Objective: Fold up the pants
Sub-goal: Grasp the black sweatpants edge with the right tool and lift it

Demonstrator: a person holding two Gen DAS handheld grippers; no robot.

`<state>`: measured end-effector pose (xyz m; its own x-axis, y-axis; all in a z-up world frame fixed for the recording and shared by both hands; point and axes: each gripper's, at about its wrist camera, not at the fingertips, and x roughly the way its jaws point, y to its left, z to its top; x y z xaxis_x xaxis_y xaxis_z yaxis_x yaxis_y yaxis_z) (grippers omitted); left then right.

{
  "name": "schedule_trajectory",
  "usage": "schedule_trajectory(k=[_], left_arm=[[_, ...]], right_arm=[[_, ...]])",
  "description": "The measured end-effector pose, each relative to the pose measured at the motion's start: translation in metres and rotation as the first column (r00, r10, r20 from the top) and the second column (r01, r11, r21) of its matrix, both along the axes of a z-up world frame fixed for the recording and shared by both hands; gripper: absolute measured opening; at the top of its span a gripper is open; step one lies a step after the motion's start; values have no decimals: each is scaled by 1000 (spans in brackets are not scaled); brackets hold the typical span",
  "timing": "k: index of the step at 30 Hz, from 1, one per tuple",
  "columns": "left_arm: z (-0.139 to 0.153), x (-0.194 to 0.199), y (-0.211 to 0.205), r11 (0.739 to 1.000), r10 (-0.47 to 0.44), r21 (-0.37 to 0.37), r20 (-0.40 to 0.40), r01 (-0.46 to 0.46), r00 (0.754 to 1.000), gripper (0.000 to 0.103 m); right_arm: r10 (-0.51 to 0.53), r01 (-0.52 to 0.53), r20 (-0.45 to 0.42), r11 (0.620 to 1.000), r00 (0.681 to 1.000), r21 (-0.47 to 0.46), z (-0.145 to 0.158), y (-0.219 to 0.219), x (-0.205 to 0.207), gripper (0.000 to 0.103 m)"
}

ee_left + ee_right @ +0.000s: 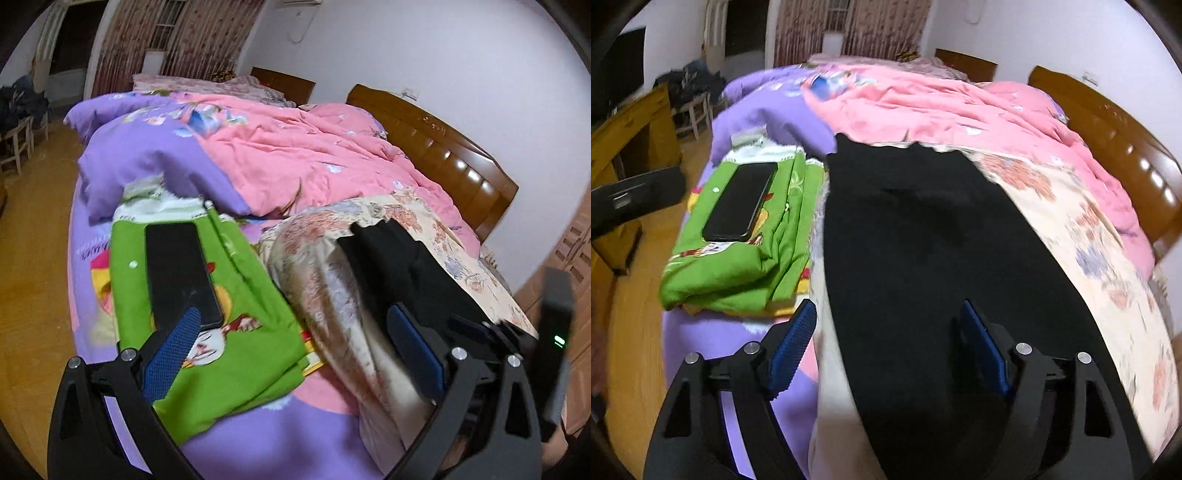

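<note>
The black pants (923, 258) lie spread along a floral cushion (1108, 266) on the bed, running from near my right gripper to the pink quilt. In the left wrist view the pants (399, 258) show on top of the cushion (325, 280). My right gripper (886, 325) is open, its blue pads either side of the pants' near end, holding nothing. My left gripper (295, 325) is open and empty, hovering over the cushion's left side, its right pad by the pants' edge.
A folded green cloth (207, 325) with a black phone (177, 273) on it lies left of the cushion. A pink and purple quilt (280, 155) is heaped behind. The wooden headboard (436, 147) stands at right; wooden floor (33, 258) at left.
</note>
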<state>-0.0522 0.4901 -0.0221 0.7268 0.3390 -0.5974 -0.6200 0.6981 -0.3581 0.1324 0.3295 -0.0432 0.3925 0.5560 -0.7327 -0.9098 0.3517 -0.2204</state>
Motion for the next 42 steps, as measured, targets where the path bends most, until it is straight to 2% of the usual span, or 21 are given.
schedule_trajectory(k=[4, 5, 8, 10, 12, 15, 18, 20, 22, 23, 26, 28, 29, 30, 31, 32, 33, 35, 38, 40, 42], left_arm=[[-9, -4, 1, 999, -20, -33, 3, 20, 1000, 101], [-10, -3, 1, 999, -22, -33, 3, 23, 1000, 101], [-12, -3, -3, 998, -48, -41, 13, 49, 999, 101], [-13, -1, -4, 997, -58, -49, 18, 59, 998, 101], [-15, 3, -6, 996, -69, -63, 25, 70, 997, 101], [-16, 16, -5, 982, -130, -129, 80, 139, 988, 101], [-19, 45, 4, 937, -217, -236, 187, 258, 958, 101], [-22, 74, 12, 874, -279, -321, 283, 365, 918, 101], [-20, 103, 15, 825, -320, -360, 339, 436, 885, 101], [-18, 114, 14, 814, -337, -360, 344, 455, 876, 101], [-22, 152, 16, 793, -354, -401, 309, 459, 883, 101], [-34, 174, 20, 750, -355, -466, 313, 468, 881, 99], [-40, 182, 21, 733, -358, -494, 305, 468, 883, 97], [-46, 189, 21, 720, -359, -516, 296, 465, 885, 85], [-52, 195, 20, 706, -360, -537, 290, 462, 887, 80], [-55, 196, 21, 707, -355, -540, 288, 457, 889, 80], [-56, 196, 21, 709, -346, -542, 290, 452, 892, 80], [-59, 193, 22, 707, -336, -543, 306, 453, 891, 74], [-67, 190, 30, 689, -319, -563, 329, 456, 889, 64], [-73, 187, 35, 678, -303, -580, 339, 452, 891, 47], [-81, 183, 39, 676, -293, -588, 339, 444, 894, 37]], right_arm=[[13, -13, 9, 1000, 1000, -5, -4, 21, 4, 66], [8, -8, 10, 1000, 1000, -2, -3, 22, 6, 59], [4, -4, 11, 1000, 1000, 5, -7, 23, 13, 54], [19, -19, 6, 999, 1000, 35, -9, 19, 14, 42], [20, -14, -61, 995, 998, 103, -2, 11, 21, 30], [14, 37, -206, 970, 978, 241, 11, -11, 40, 27], [8, 62, -237, 957, 971, 284, 16, -18, 45, 27], [8, 59, -223, 954, 975, 295, 19, -20, 42, 27], [7, 62, -217, 949, 976, 309, 20, -22, 41, 27], [7, 64, -219, 946, 976, 317, 20, -23, 42, 27], [14, 64, -220, 937, 975, 343, 21, -28, 43, 27], [19, 64, -228, 935, 973, 349, 21, -30, 44, 27], [20, 64, -232, 936, 972, 346, 21, -31, 44, 28], [18, 66, -239, 938, 971, 339, 21, -31, 44, 36], [20, 67, -255, 942, 967, 330, 21, -33, 44, 48], [28, 70, -290, 945, 956, 321, 23, -38, 44, 76], [24, 80, -298, 940, 954, 332, 26, -46, 42, 89], [9, 99, -280, 923, 960, 371, 33, -68, 41, 89], [-85, 184, -314, 936, 946, 301, 30, -88, 53, 89], [-208, 269, -306, 948, 929, 173, 20, -99, 64, 89], [-299, 310, -283, 951, 911, -6, 2, -107, 71, 90]])
